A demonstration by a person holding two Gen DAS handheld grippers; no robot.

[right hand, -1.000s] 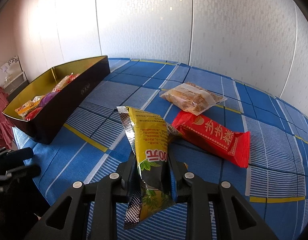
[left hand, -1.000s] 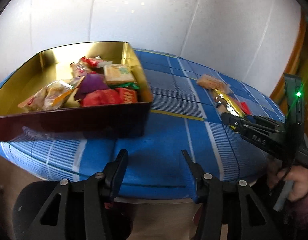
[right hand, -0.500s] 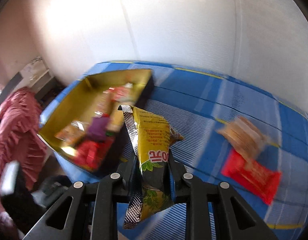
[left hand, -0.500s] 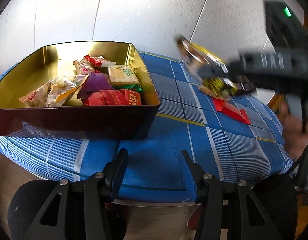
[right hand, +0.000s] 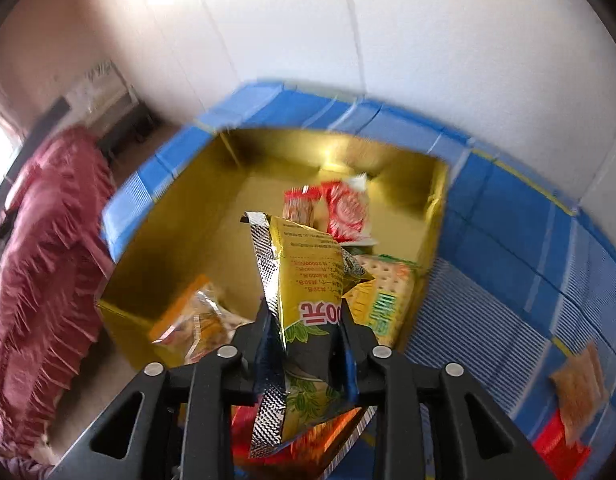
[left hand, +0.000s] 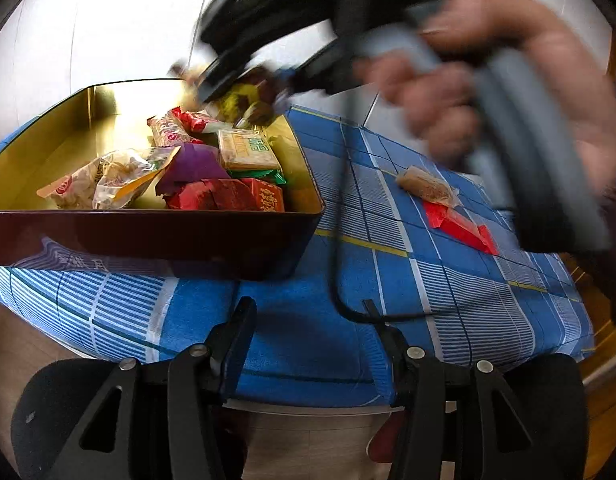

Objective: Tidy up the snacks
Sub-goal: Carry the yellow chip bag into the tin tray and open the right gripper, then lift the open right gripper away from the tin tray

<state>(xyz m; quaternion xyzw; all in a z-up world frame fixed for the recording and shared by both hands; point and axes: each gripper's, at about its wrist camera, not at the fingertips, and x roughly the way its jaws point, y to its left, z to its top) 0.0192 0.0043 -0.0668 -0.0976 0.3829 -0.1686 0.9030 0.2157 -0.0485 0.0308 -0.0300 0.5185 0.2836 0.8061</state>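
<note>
Right wrist view puts us directly above the gold box [right hand: 244, 208], our right gripper [right hand: 306, 340] carrying the yellow snack packet [right hand: 308, 280]; its jaws have just been easing apart, though the packet sits between them and the pads seem to touch it. Inside the box we already count several snacks, among them a cracker pack [left hand: 248, 152] and red wrappers [left hand: 236, 196]. On the blue cloth [left hand: 387, 280] beside the box, a clear-wrapped biscuit [left hand: 427, 188] and a red packet [left hand: 459, 228] still wait. Our left gripper [left hand: 308, 336] hangs released, grasping nothing, near the box's front wall.
</note>
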